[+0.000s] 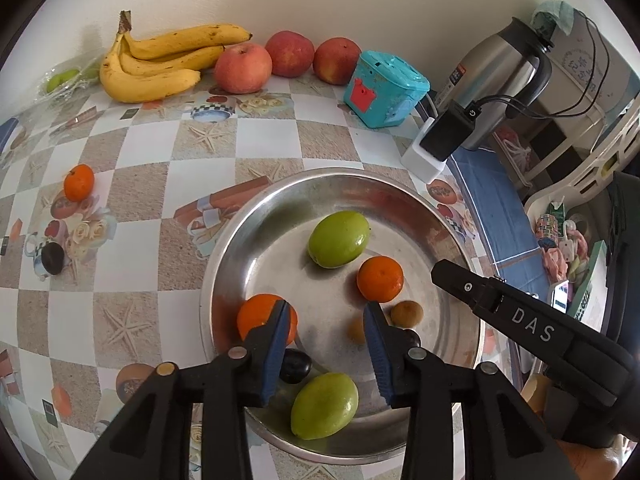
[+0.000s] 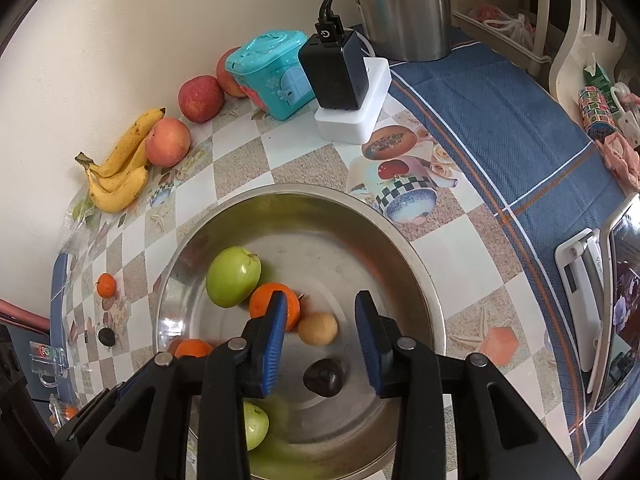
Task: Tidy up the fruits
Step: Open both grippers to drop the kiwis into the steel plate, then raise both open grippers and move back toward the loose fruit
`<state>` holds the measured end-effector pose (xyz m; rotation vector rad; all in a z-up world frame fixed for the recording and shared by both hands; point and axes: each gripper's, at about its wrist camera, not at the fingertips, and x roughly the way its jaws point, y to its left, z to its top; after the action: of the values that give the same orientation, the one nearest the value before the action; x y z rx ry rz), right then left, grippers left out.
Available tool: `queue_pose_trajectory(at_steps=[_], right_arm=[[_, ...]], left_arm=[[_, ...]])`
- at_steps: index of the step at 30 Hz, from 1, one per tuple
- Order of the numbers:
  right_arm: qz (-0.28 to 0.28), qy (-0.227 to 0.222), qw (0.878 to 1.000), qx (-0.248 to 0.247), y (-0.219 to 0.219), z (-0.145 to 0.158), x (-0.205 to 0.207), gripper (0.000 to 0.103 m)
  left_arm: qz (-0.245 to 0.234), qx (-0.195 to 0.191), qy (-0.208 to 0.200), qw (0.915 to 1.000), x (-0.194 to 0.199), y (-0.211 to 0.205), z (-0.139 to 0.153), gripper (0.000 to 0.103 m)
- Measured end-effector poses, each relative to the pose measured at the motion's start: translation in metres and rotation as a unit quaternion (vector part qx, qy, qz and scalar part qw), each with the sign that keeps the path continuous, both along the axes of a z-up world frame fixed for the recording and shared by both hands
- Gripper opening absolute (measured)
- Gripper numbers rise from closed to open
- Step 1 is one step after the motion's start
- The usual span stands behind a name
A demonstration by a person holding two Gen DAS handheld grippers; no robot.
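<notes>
Hovering over the steel basin (image 1: pixel 448 216), both claws stand apart and empty: left claw (image 1: pixel 326 308) in the lower middle of its frame, right claw (image 2: pixel 322 300) likewise. Gathered inside the basin are a green fruit (image 1: pixel 339 239), tangerines (image 1: pixel 380 279), a dark plum (image 2: pixel 323 375) and a brown fruit (image 2: pixel 318 328), likely so they cannot roll. At upper left, bananas (image 1: pixel 160 60) and apples (image 1: pixel 243 68) wait on the desk (image 1: pixel 160 160), braced against the wall.

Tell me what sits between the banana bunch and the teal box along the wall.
Three red apples in a row, the nearest touching the banana bunch, the farthest beside the teal box. The left wrist view shows it best.
</notes>
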<state>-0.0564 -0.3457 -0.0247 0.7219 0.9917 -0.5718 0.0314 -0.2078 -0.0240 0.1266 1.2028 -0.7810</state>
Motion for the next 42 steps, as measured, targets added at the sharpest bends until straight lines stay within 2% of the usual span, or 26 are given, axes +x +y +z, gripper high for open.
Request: queue_pose_trajectory(at_steps=[2,4,8,10,12,15,22,26,30,40,42], right_arm=[[0.0,0.0,1.0,-0.001,0.0,0.0,0.0,0.036],[0.002,0.001,1.0,-0.001,0.0,0.0,0.001,0.036],[0.006,0.006,1.0,-0.004,0.001,-0.001,0.003,0.05],[0.006,0.008,1.0,-0.006,0.001,-0.001,0.003,0.052],[0.005,0.009,1.0,-0.008,0.002,-0.001,0.003,0.055],[0.006,0.012,1.0,-0.012,0.004,-0.001,0.006,0.055],[0.039,0.005,0.999,-0.009,0.026,0.001,0.021,0.055],[0.07,0.01,0.997,-0.028,0.047,0.007,0.034,0.055],[0.096,-0.005,0.995,-0.033,0.063,0.018,0.044,0.055],[0.12,-0.005,0.992,-0.047,0.08,0.026,0.054,0.055],[0.12,-0.003,0.992,-0.05,0.08,0.026,0.054,0.058]], left_arm=[[0.004,0.001,-0.001,1.0,0.001,0.001,0.001,0.042],[0.011,0.003,-0.002,0.9999,0.004,0.003,0.001,0.048],[0.038,0.017,-0.003,0.9991,0.013,0.011,0.0,0.064],[0.057,0.036,-0.005,0.9977,0.02,0.016,-0.002,0.066],[0.087,0.071,-0.022,0.9934,0.026,0.024,-0.004,0.071],[0.126,0.098,-0.034,0.9865,0.038,0.038,-0.007,0.072],[0.17,0.099,-0.052,0.979,0.058,0.067,0.001,0.074],[0.193,0.098,-0.064,0.9742,0.066,0.081,0.008,0.074],[0.212,0.1,-0.077,0.969,0.074,0.092,0.013,0.074],[0.24,0.092,-0.073,0.9638,0.084,0.11,0.017,0.075],[0.24,0.088,-0.069,0.9644,0.084,0.11,0.017,0.08]])
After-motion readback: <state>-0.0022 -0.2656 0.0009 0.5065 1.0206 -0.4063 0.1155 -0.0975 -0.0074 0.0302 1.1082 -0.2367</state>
